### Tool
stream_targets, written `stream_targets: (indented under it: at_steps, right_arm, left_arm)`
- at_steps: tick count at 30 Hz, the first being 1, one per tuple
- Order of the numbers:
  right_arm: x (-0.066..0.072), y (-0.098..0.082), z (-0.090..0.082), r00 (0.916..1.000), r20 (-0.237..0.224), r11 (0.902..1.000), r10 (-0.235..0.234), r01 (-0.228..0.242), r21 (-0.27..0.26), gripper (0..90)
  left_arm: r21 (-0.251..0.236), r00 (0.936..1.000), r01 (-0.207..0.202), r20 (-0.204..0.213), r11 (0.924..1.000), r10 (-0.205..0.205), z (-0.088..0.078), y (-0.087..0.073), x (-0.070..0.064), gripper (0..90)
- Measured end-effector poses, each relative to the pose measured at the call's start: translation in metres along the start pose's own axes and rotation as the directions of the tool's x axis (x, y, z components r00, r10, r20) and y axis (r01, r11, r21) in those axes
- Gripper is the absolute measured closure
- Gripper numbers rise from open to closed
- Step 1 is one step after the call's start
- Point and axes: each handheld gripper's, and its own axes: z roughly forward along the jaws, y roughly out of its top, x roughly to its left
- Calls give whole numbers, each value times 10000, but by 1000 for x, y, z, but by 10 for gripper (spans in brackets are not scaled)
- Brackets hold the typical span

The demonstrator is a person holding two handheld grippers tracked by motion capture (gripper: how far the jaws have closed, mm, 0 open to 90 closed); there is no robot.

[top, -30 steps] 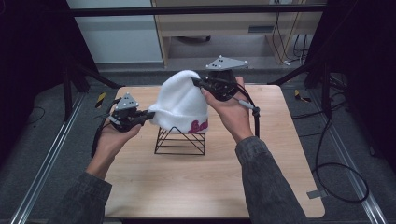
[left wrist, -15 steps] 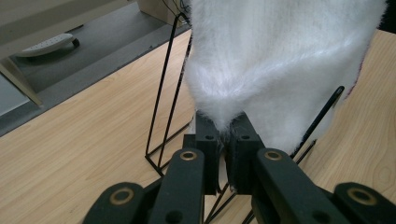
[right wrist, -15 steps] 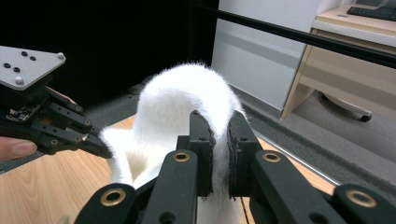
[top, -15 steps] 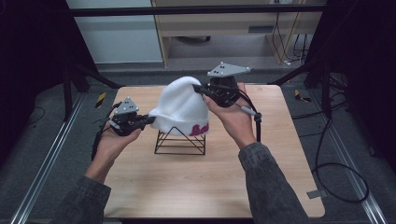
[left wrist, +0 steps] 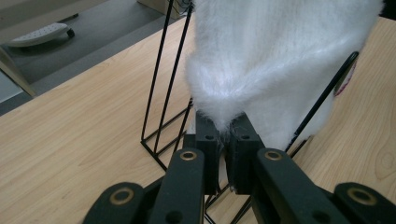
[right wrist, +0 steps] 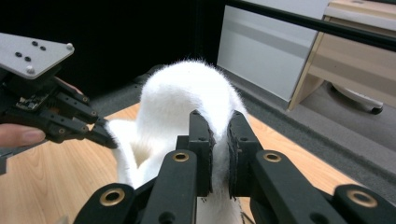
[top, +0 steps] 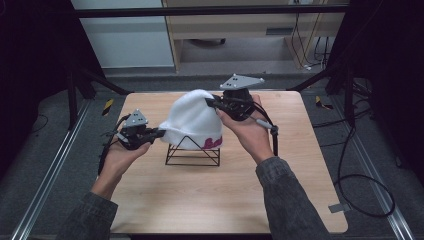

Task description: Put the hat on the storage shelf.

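Nearest us, our left gripper (top: 159,132) pinches the left edge of the white knit hat (top: 192,120), which sits draped over the black wire stand (top: 192,154) mid-table (top: 200,200). Farther back, our right gripper (top: 209,102) clamps its upper right fold.

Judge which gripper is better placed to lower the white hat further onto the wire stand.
Probably the left gripper: it pinches the white hat at its low edge, level with the wire stand. The right gripper holds fabric higher, near the crown.
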Motion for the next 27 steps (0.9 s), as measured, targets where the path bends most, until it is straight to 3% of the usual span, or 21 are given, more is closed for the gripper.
stream_targets:
  at_steps: [11,27]
  right_arm:
    - [8,-19,4,9995,-322,9990,-44,58,443,827]
    - [14,-36,12,9983,-588,9948,-51,111,1017,819]
  left_arm:
    - [313,9999,-58,112,9995,54,8,-18,-2,845]
    - [608,9994,163,288,9980,-181,19,-39,-3,845]
